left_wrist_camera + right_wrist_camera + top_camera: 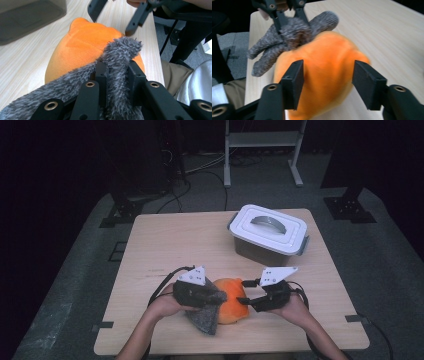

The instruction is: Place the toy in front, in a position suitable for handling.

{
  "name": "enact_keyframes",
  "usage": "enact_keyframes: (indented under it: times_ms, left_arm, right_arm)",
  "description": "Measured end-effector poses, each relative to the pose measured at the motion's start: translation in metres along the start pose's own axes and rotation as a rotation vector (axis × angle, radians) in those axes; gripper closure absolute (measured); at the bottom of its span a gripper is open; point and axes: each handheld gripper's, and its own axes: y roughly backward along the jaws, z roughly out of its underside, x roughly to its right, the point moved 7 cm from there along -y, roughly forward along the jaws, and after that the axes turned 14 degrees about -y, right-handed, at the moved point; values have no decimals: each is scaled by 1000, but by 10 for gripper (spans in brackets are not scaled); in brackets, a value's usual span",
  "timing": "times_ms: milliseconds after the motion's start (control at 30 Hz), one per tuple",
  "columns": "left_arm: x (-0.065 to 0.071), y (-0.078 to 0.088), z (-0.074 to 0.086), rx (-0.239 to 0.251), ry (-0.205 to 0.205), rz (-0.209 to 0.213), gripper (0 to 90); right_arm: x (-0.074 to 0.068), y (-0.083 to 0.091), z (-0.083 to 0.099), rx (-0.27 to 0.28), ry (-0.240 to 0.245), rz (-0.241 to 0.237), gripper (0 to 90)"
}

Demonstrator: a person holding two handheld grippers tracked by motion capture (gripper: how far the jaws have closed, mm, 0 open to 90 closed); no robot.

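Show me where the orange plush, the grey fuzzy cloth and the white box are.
orange plush (230, 307), high view, its top.
grey fuzzy cloth (120, 56), left gripper view, raised fold.
white box (268, 227), high view, lid.

- The orange plush (231, 306), near the table's (165, 245) front edge, is partly covered by the grey fuzzy cloth (205, 316).
- The white lid hides the inside of the lidded box (269, 234) by the far right corner.
- In the right gripper view the plush is blurred.
- Both forearms are cut off at the bottom of the high view.
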Motion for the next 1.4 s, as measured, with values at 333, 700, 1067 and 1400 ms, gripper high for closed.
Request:
enact_keyframes:
  times_ms: [333,700,1067,1400]
  left_arm:
    - [-1,4,6,21,24,1,742]
    - [-3,20,-32,56,-50,-37,742]
    - [-5,15,-13,26,-21,-36,738]
    - [-4,21,16,21,42,-27,737]
  right_arm:
    - [2,-16,4,-36,-23,-60,433]
    - [-16,-18,-7,-33,29,-42,727]
    - [-13,-19,-1,-32,22,-35,728]
    - [-15,-17,-2,-15,17,-87,495]
